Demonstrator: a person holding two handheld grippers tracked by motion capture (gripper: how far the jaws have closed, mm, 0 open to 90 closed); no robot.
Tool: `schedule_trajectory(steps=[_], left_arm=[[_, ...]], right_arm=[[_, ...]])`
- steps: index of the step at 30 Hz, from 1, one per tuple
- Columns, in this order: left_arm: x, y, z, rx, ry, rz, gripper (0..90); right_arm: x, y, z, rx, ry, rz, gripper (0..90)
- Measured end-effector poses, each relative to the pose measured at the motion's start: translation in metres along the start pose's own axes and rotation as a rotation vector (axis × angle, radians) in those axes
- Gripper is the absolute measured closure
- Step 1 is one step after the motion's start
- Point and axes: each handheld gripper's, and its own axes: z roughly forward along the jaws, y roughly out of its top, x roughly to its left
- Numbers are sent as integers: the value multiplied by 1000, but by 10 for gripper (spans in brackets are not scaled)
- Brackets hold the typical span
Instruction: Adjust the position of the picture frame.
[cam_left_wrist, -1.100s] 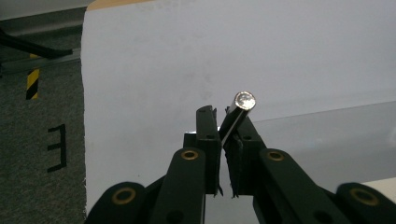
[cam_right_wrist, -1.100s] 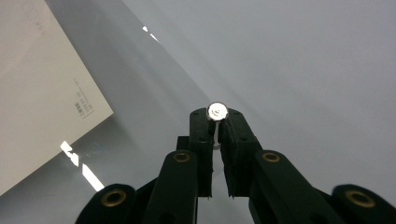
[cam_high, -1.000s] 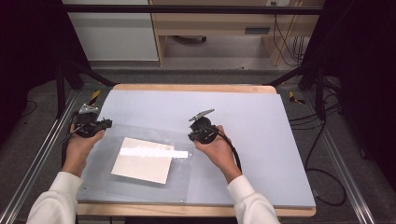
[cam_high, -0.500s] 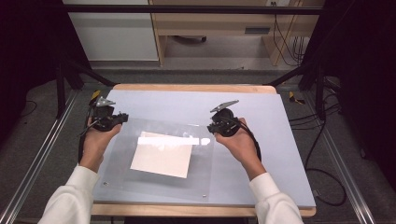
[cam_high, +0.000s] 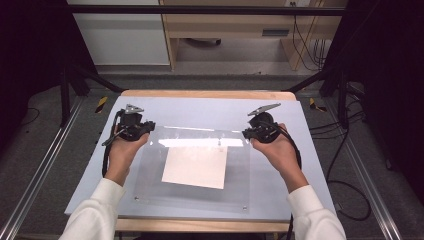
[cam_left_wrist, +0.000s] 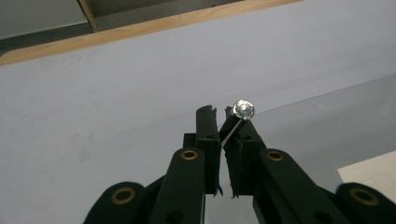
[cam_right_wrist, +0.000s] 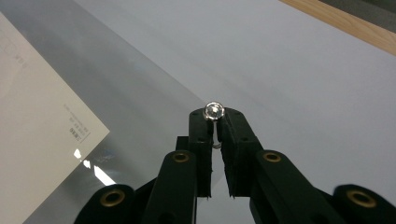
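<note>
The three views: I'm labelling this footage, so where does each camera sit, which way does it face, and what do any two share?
High view: above the person's side, looking forward and down on the table; forearms, hands, left gripper and right gripper show.
Left gripper view: rides that gripper, looking along jaws shut on the clear sheet.
Right gripper view: rides that gripper, jaws shut on the sheet's other far corner.
Shared: sheet and white paper.

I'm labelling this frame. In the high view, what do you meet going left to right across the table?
Left gripper shut on the clear sheet's far left corner, then the white paper under the clear sheet, then the right gripper shut on the far right corner.
</note>
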Motion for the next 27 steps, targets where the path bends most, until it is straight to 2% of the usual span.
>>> schedule_trajectory(steps=[6, 9, 15, 20, 27], left_arm=[[-12, 0, 6, 2, -11, 6, 836], [-21, -3, 13, 26, -15, 15, 838], [-29, -7, 19, 44, -18, 32, 835], [-30, -11, 24, 55, -24, 29, 831], [-21, -14, 36, 76, -18, 16, 829]], right_arm=[[-10, -4, -6, 3, -18, 6, 830], [-18, -8, -6, 21, -26, 14, 829], [-26, -16, -2, 34, -35, 34, 830], [-32, -21, 10, 52, -31, 59, 831], [-32, -23, 27, 78, -14, 62, 833]])
